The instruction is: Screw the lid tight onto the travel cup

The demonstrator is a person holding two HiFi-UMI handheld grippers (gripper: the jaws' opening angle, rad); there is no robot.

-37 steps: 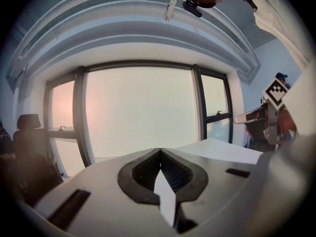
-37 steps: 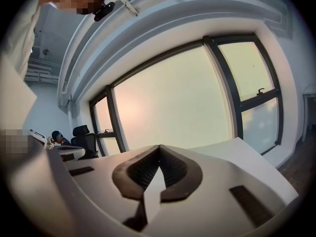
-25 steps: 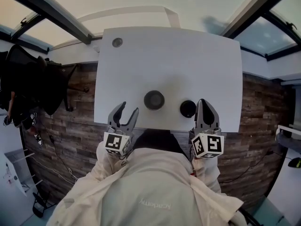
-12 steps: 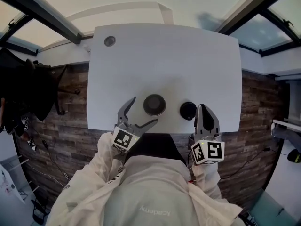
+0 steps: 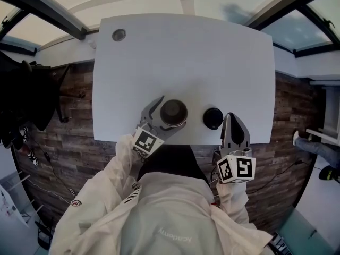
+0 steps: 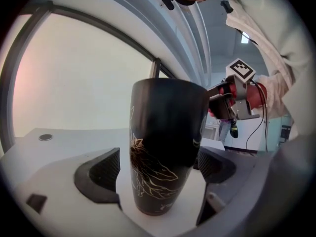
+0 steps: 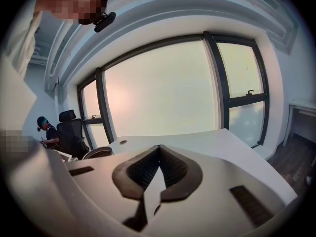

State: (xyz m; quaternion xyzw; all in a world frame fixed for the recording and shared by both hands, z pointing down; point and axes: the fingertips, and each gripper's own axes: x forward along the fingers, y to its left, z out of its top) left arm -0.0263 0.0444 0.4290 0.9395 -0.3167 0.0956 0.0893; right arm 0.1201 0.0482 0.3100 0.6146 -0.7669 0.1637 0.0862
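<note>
**Inspector:** Which step is in hand?

**Assessor:** Securing the cup. The cup stands upright and uncapped near the front edge of the tabletop. The left tongs have just been opening. They stand wide, one jaw on either side of the cup's lower body, and neither pad is seen pressing on it.

**Inspector:** And the lid?

**Assessor:** The lid lies on the tabletop just beside the cup, on its right, untouched. The right tongs are closed on nothing and sit beside the lid on its far side.

**Inspector:** What does the next move call for?

**Assessor:** In my judgement, the left tongs should close on the cup to steady it. The right tongs must then open, take the lid, seat it square on the rim and turn it. No screwing has begun.

**Inspector:** Is any writing legible?

**Assessor:** The cup bears a gold line drawing, with no words I can read. The jacket shows "Academy", upside down in the head view. The marker cubes carry patterns only.
</note>
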